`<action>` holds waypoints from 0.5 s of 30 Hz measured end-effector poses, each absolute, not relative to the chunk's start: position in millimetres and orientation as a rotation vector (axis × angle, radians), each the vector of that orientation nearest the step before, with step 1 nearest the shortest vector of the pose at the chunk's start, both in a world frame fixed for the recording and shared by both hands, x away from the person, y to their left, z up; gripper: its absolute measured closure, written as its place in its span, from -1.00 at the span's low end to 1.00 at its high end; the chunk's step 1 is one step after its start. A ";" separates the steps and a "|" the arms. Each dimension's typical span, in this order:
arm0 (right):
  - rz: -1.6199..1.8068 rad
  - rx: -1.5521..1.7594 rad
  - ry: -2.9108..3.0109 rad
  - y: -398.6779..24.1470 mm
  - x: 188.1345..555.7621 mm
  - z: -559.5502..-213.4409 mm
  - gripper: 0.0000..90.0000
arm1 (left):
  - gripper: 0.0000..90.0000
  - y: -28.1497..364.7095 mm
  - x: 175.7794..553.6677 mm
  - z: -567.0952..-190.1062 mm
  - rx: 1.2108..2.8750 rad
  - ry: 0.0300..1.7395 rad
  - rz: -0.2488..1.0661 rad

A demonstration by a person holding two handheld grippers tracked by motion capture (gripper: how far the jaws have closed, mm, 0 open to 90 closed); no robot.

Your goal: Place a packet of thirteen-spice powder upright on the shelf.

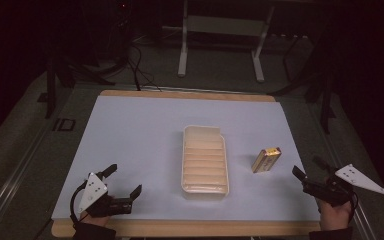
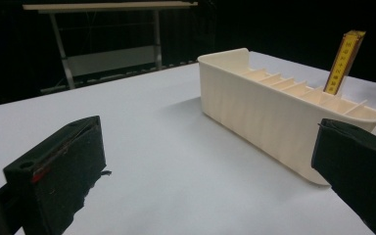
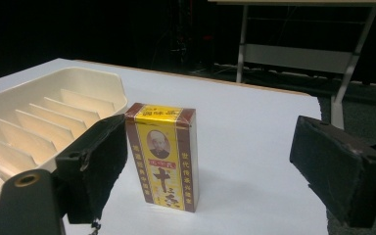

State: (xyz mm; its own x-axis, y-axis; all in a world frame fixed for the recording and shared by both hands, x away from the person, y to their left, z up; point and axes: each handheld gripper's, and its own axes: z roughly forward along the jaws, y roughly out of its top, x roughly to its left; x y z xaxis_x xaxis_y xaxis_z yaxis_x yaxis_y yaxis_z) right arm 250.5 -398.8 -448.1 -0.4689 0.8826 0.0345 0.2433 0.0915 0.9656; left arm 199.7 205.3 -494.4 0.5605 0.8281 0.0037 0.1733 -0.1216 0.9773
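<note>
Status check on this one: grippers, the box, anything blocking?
Both hand-held grippers open, empty: left, right. Yellow box upright on the table, ahead of the right jaws, untouched. Slotted tray beside it, apart. Nothing in the way.

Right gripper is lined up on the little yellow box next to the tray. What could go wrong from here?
1. The yellow box stands upright and narrow; the right gripper is open and its near jaw sits close beside it, so a nudge could likely tip it over.
2. The slotted tray has narrow compartments; a tilted box may catch on a divider.
3. The tray looks light and the left gripper is open, apart from it, so it may slide.
</note>
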 end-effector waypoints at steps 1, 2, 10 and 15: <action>1.402 1.104 1.789 -398.4 250.6 -448.2 -0.69 | -1.00 205.4 199.1 -494.1 1.626 0.860 0.704; 1.399 1.103 1.793 -397.7 250.7 -448.2 -0.69 | -1.00 205.8 198.5 -493.8 1.624 0.863 0.706; 1.341 1.079 1.835 -392.6 252.6 -448.9 -0.69 | -1.00 208.4 196.8 -495.9 1.622 0.877 0.699; 1.314 1.093 1.872 -392.4 257.7 -449.2 -0.69 | -1.00 209.0 197.3 -498.0 1.635 0.894 0.696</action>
State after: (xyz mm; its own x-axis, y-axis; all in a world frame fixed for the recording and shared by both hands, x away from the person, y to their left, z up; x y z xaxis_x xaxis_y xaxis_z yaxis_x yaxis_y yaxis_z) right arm 257.7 -392.4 -449.2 -0.4830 0.8755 -0.0138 0.2848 0.1719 0.9431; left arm 197.3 209.0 -498.0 0.5437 0.8393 -0.0068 0.2002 -0.1218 0.9722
